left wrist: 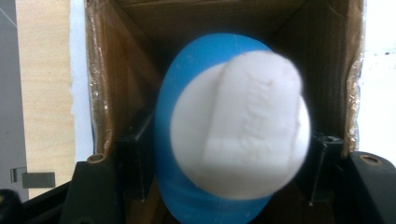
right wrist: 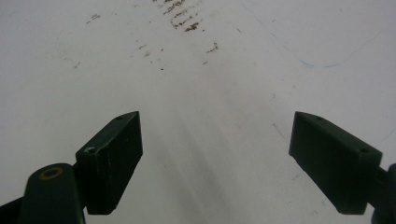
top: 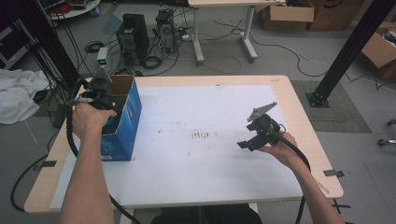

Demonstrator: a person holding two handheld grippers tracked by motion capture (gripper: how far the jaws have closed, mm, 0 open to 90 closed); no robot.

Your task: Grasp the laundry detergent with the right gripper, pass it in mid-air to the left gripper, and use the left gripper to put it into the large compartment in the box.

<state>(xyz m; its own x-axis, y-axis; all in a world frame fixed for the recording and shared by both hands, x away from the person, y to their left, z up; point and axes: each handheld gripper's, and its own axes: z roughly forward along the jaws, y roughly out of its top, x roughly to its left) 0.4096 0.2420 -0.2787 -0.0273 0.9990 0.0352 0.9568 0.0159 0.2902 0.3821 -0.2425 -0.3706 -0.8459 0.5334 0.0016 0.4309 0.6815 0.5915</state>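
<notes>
high view: my left gripper (top: 100,93) sits over the open top of a blue cardboard box (top: 122,125) that stands upright at the left edge of the white sheet (top: 196,168) covering the table (top: 299,100). my left hand (top: 88,119) wraps the gripper body beside the box wall. my right gripper (top: 252,140) hangs above the sheet's right half, well apart from the box, jaws pointing toward the brown smudges (top: 200,135) at the sheet's centre.

left gripper view: i look straight down into the box, brown inside (left wrist: 126,60). a blue and white rounded object (left wrist: 233,126), blurred and very close to the lens, lies between my two black jaws inside the box. the jaws stand just beside its flanks; i cannot tell whether the pads press on it or have let go.

right gripper view: my right gripper (right wrist: 215,158) has its jaws spread wide with nothing between them, bare white sheet (right wrist: 210,93) below, the smudges (right wrist: 187,21) farther ahead, and a thin blue pen line (right wrist: 322,63) to one side.
</notes>
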